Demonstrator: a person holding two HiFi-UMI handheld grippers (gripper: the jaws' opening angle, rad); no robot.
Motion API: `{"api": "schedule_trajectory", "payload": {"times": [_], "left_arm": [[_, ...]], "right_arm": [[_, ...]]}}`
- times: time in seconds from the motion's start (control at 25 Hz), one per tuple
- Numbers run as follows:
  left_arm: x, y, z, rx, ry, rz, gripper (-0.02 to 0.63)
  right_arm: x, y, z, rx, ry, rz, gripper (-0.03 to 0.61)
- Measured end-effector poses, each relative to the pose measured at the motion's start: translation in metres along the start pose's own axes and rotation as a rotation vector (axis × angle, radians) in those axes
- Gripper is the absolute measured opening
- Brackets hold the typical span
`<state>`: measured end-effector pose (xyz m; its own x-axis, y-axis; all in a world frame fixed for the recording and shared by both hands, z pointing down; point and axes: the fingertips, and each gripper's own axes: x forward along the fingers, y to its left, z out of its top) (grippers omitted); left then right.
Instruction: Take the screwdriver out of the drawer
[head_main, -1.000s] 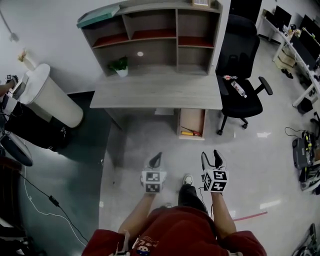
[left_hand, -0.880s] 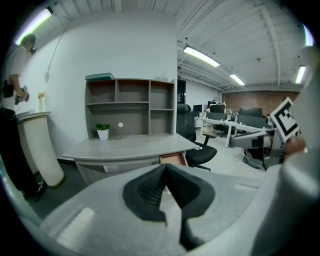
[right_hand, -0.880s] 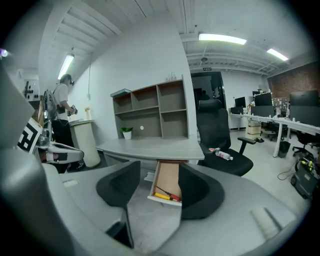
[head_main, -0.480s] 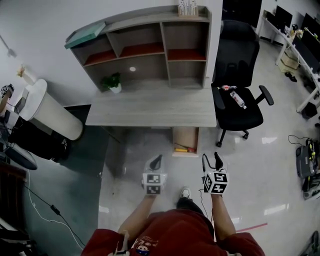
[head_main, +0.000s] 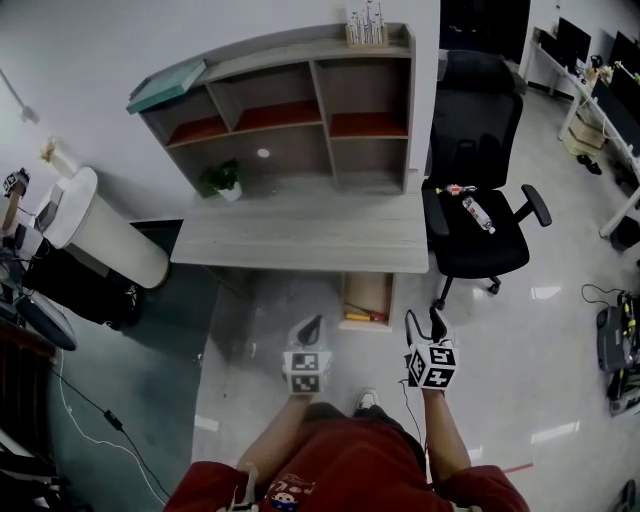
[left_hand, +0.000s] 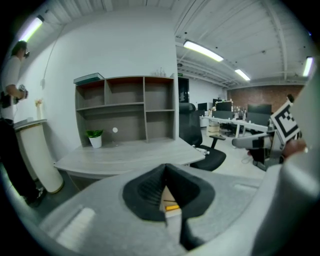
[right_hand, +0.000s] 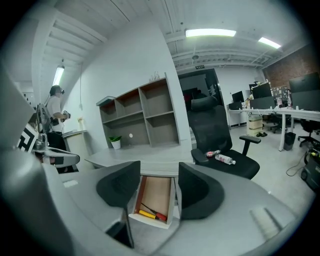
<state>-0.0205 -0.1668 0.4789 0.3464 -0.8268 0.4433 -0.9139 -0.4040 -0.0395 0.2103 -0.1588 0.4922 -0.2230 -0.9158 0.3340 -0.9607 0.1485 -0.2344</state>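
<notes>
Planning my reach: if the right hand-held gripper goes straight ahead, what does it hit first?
The right hand-held gripper would probably meet the open drawer, framed between its parted jaws, near the screwdriver; depth is unclear.

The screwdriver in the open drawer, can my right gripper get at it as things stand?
Probably yes. The drawer is pulled out, the screwdriver lies uncovered at its front end, and the right gripper, open, faces it with only bare floor between. It is not at the drawer yet.

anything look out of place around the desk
A plastic bottle lies on its side on the black office chair, an odd spot. The desk drawer hangs open with the screwdriver inside.
</notes>
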Motion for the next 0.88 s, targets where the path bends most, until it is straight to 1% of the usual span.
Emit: {"api": "schedule_trajectory", "payload": {"times": [0.2, 0.36, 0.68, 0.88], "left_arm": [[-0.001, 0.003, -0.008, -0.008, 0.017, 0.028, -0.003], [0.005, 0.008, -0.016, -0.027, 0.020, 0.039, -0.003], [0.023, 0.043, -0.034, -0.065, 0.017, 0.047, -0.003], [0.038, 0.058, -0.045, -0.064, 0.038, 0.041, -0.003]], "right_arm": [[0.007, -0.003, -0.001, 0.002, 0.002, 0.017, 0.222], [0.016, -0.003, -0.008, -0.001, 0.023, 0.026, 0.222], [0.062, 0.032, -0.027, -0.044, 0.079, 0.075, 0.222], [0.087, 0.044, -0.038, -0.058, 0.114, 0.090, 0.222]]}}
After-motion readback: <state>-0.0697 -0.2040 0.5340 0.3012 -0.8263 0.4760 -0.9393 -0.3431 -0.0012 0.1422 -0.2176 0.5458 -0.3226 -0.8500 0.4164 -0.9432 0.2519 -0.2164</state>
